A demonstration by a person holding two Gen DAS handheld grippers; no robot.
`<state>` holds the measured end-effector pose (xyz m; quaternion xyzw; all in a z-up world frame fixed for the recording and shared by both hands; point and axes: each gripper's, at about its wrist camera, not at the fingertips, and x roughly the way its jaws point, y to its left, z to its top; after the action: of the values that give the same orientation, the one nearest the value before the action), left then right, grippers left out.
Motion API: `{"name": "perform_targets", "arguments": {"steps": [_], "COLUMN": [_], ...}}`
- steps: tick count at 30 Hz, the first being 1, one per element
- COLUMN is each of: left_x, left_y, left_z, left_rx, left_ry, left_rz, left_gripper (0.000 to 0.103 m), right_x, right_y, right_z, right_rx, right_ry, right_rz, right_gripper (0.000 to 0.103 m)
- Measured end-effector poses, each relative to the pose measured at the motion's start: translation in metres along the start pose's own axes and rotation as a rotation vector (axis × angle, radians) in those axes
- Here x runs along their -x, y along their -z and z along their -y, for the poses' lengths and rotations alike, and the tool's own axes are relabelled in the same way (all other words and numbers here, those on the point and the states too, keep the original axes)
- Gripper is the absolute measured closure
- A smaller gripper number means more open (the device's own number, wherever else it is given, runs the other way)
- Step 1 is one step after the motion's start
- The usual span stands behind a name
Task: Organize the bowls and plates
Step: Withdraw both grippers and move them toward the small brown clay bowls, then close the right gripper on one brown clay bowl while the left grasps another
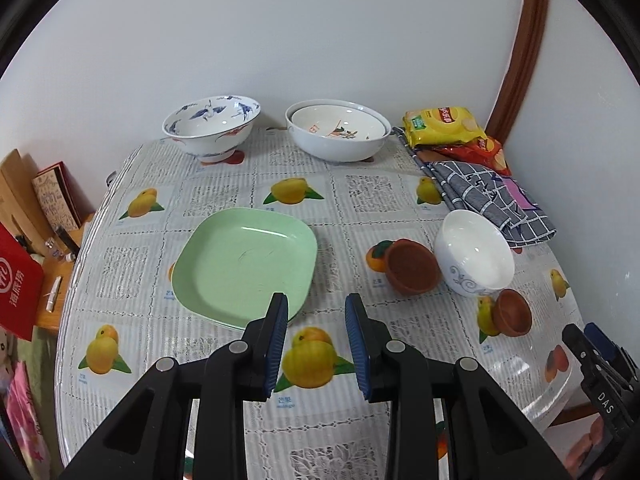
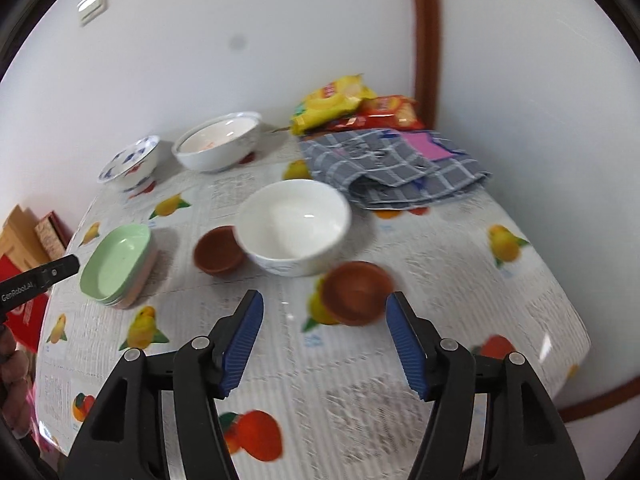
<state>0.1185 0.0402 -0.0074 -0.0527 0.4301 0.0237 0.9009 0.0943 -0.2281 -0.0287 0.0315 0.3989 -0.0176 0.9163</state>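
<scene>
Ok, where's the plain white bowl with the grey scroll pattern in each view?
Left wrist: white bowl at right of centre, just below the checked cloth.
Right wrist: white bowl at centre, above the open jaws.
Shared landmark: the small brown bowl touching its left side in both views.

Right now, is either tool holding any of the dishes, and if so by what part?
Nothing is held. The left tool has only bare gap between its pads, and the right tool stands open, short of the small brown bowl.
</scene>
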Motion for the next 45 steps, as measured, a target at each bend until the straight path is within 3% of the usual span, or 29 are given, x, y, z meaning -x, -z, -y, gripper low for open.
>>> {"name": "perform_targets", "arguments": {"steps": [5, 7, 12, 24, 33, 41, 45], "left_x": [0.009, 0.009, 0.006, -0.013, -0.046, -0.083, -0.102], "left_y": [0.006, 0.008, 0.009, 0.002, -0.008, -0.017, -0.021], "left_z": [0.016, 0.021, 0.035, 0.057, 0.054, 0.057, 0.062], "left_rx": [-0.018, -0.029, -0.061, -0.081, -0.047, -0.043, -0.042], "left_ry": [0.023, 0.021, 0.024, 0.014, -0.008, 0.033, 0.036], "left_rz": [0.017, 0.018, 0.003, -0.021, -0.051, -0.128, -0.162], "left_gripper": [0.075, 0.075, 0.075, 0.075, 0.074, 0.074, 0.074], "right_x": [0.010, 0.016, 0.026, 0.022, -0.023, -0.064, -0.082], "right_y": [0.010, 0.015, 0.020, 0.015, 0.005, -0.001, -0.004], "right_z": [0.019, 0.026, 0.042, 0.063, 0.065, 0.068, 0.070], "right_rx": [-0.009, -0.021, -0.089, -0.106, -0.101, -0.123, -0.129], "right_ry": [0.035, 0.051, 0.044, 0.005, -0.025, -0.025, -0.046], "right_rz": [-0.021, -0.015, -0.021, -0.004, -0.091, -0.150, -0.173], "right_gripper": [0.038, 0.029, 0.020, 0.020, 0.025, 0.025, 0.034]}}
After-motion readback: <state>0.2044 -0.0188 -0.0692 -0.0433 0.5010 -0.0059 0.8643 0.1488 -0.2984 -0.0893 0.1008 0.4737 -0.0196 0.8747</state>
